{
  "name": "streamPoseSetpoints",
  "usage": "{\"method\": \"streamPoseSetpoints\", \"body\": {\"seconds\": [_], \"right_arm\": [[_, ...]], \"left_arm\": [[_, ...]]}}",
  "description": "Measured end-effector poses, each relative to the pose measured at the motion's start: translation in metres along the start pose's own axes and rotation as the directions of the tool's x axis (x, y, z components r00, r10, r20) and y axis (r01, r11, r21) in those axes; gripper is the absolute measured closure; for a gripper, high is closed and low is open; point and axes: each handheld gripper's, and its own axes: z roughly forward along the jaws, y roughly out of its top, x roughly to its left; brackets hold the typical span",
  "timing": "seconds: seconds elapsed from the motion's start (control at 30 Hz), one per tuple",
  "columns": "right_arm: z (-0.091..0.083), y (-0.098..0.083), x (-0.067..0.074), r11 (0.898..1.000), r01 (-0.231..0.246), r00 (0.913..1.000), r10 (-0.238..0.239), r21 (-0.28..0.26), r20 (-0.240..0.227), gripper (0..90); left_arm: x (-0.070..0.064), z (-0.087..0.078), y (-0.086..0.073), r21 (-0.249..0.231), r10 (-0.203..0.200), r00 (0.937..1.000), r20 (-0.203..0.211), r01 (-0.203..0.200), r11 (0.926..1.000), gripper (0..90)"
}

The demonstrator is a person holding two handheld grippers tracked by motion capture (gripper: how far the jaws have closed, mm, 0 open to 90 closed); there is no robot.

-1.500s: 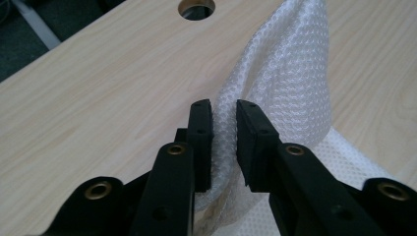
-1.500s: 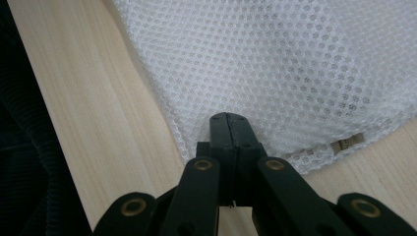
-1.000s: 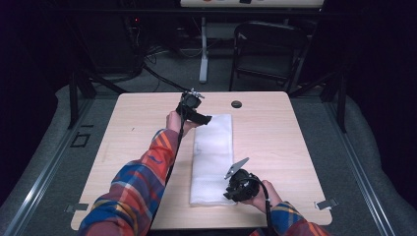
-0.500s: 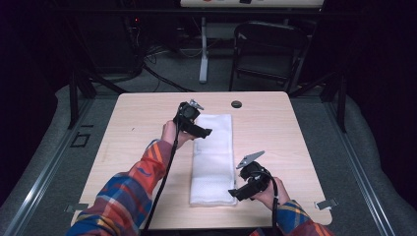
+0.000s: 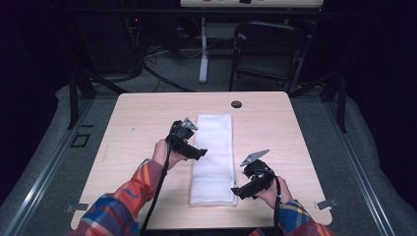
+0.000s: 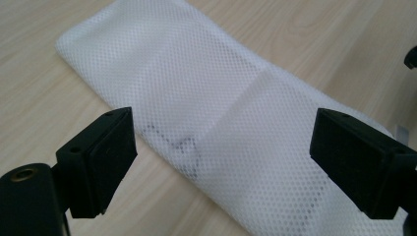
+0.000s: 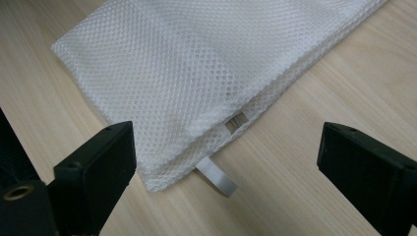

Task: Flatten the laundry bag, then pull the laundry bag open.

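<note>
A: Tongs: left gripper (image 5: pixel 196 153) and right gripper (image 5: pixel 237 191), jaws spread wide, both empty.

B: Item?

A: White mesh bag (image 5: pixel 213 157), folded flat, mid-table (image 5: pixel 137 123); left gripper at its left edge, right at its near right corner.

B: Handling?

A: Likely pinch every layer at the corner (image 7: pixel 147 179), low and square.

B: Markings?

A: Grey tab (image 7: pixel 216 178), blank; faint marks (image 6: pixel 177 147) unreadable.

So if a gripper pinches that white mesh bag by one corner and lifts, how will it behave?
The white mesh bag will probably droop: it is thin, open-weave netting lying flat in folded layers. It looks light, so it should lift easily, though the layers may slide apart and unfold. Pushed along the smooth wooden table, it would likely bunch up rather than move as one piece.
</note>
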Motion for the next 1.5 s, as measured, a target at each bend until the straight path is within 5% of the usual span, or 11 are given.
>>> {"method": "streamPoseSetpoints", "body": {"seconds": [0.4,0.8,1.07,1.23,1.5], "right_arm": [[0.001,-0.002,-0.004,1.000,-0.014,0.9999,0.014,0.012,0.006,5.9],[0.001,-0.003,-0.005,1.000,-0.015,0.9998,0.015,0.023,0.010,6.0],[0.002,-0.002,-0.006,0.999,-0.023,0.9997,0.022,0.024,0.010,6.4],[0.001,-0.004,-0.007,0.999,-0.034,0.9994,0.033,0.023,0.012,7.0],[0.003,-0.004,-0.011,0.999,-0.038,0.9993,0.037,0.039,0.007,6.9]], "left_arm": [[-0.019,-0.006,-0.022,0.024,0.021,0.9996,0.020,-0.022,0.9995,9.5],[-0.023,-0.008,-0.025,0.018,0.018,0.9996,0.022,-0.019,0.9997,9.3],[-0.043,-0.005,-0.031,0.024,0.053,0.9971,0.056,-0.054,0.9983,9.6],[-0.061,0.001,-0.036,0.045,0.090,0.9910,0.099,-0.095,0.9945,9.9],[-0.090,0.018,-0.047,0.092,0.161,0.9683,0.191,-0.181,0.9791,14.5]]}}
